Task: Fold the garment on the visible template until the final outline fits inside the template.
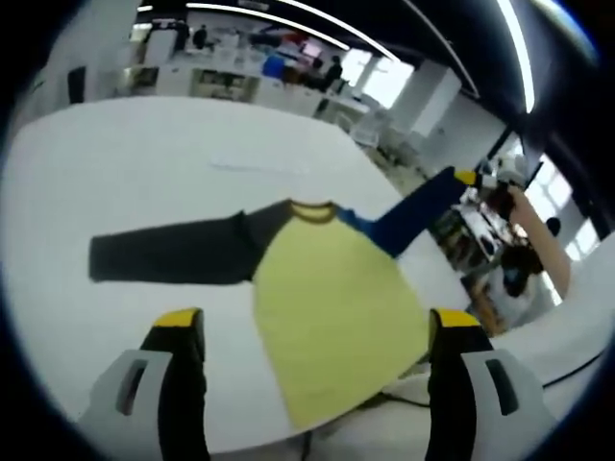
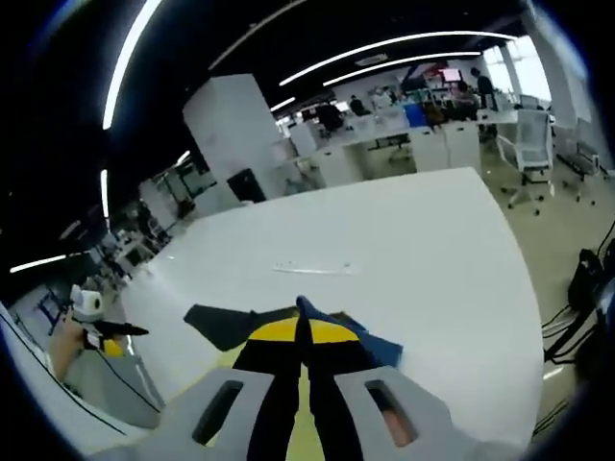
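Observation:
A shirt with a yellow body lies flat on the white table, its dark grey sleeve stretched out to the left. The blue sleeve is pulled up and away to the right, its cuff held by my right gripper. In the right gripper view that gripper is shut on the blue cuff, with the grey sleeve and blue cloth beyond. My left gripper hangs open above the shirt's near hem, holding nothing.
A faint pale strip lies on the table beyond the collar, also visible as the strip. A cable runs by the near table edge. A person's arm is at right. Desks and an office chair stand behind.

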